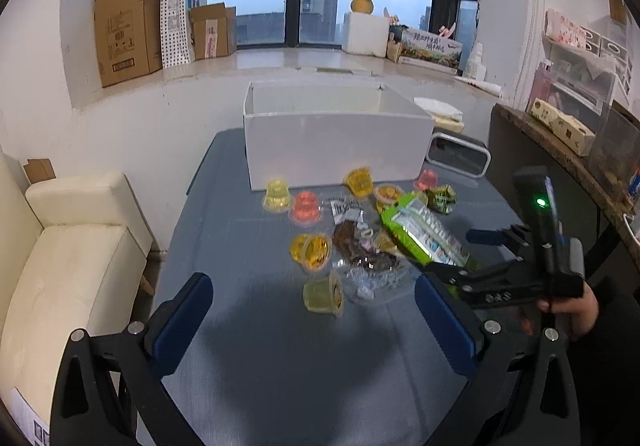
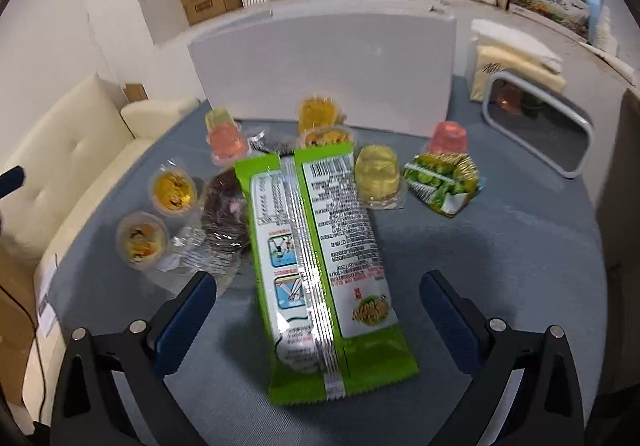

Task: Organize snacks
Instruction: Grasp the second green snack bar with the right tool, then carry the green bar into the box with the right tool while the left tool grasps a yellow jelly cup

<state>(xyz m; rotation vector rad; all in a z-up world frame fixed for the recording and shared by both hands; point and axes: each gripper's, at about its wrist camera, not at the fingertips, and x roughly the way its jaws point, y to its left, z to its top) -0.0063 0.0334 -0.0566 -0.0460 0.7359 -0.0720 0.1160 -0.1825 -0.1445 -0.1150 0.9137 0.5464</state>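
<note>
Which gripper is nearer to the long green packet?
Right. The right gripper has the green packet between its open fingers; the left gripper hovers open over bare table, with the packet ahead to its right.

left gripper point(image 1: 314, 310): black frame, chunky blue finger pads, silver bolts
right gripper point(image 2: 318, 310): same deal, black with blue pads
handle: black, tiny green light on
sleeve point(image 1: 612, 330): dark
</note>
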